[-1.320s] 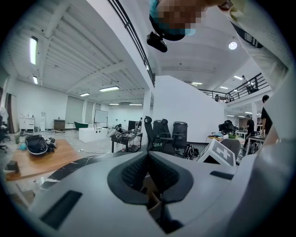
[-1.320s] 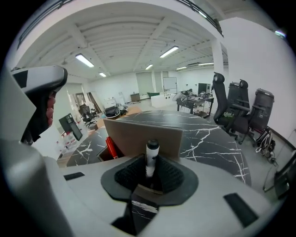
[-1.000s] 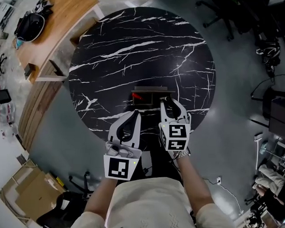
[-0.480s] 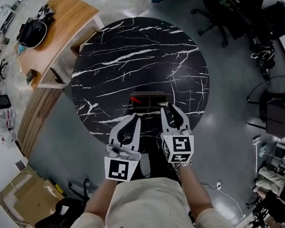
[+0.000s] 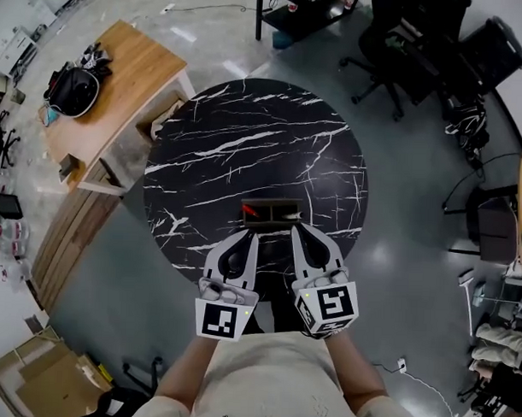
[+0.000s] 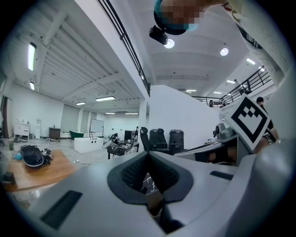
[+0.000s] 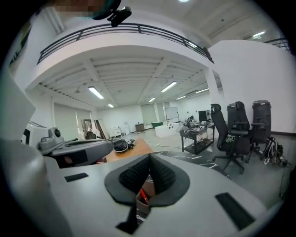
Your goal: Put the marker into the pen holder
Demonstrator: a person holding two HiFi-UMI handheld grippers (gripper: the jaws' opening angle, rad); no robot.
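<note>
A brown open-topped pen holder (image 5: 276,212) stands near the front edge of the round black marble table (image 5: 246,134). A red marker (image 5: 249,211) lies in its left end. My left gripper (image 5: 247,236) and right gripper (image 5: 300,231) hover side by side just short of the holder, both shut and holding nothing. In the right gripper view the jaws (image 7: 149,156) meet, and the red marker (image 7: 143,195) shows in the holder (image 7: 149,187) below them. In the left gripper view the left gripper (image 6: 149,153) is shut too, with a strip of marble beyond its tips.
A wooden desk (image 5: 120,79) with a black bag (image 5: 73,87) stands left of the table. Office chairs (image 5: 404,37) are at the upper right, more chairs and gear (image 5: 491,220) at the right, cardboard boxes (image 5: 33,379) at the lower left. Grey floor surrounds the table.
Both grippers have drawn back from the holder toward the person. The right gripper, which stood over the holder's right end with its jaws apart, is now shut. The marker stays in the holder.
</note>
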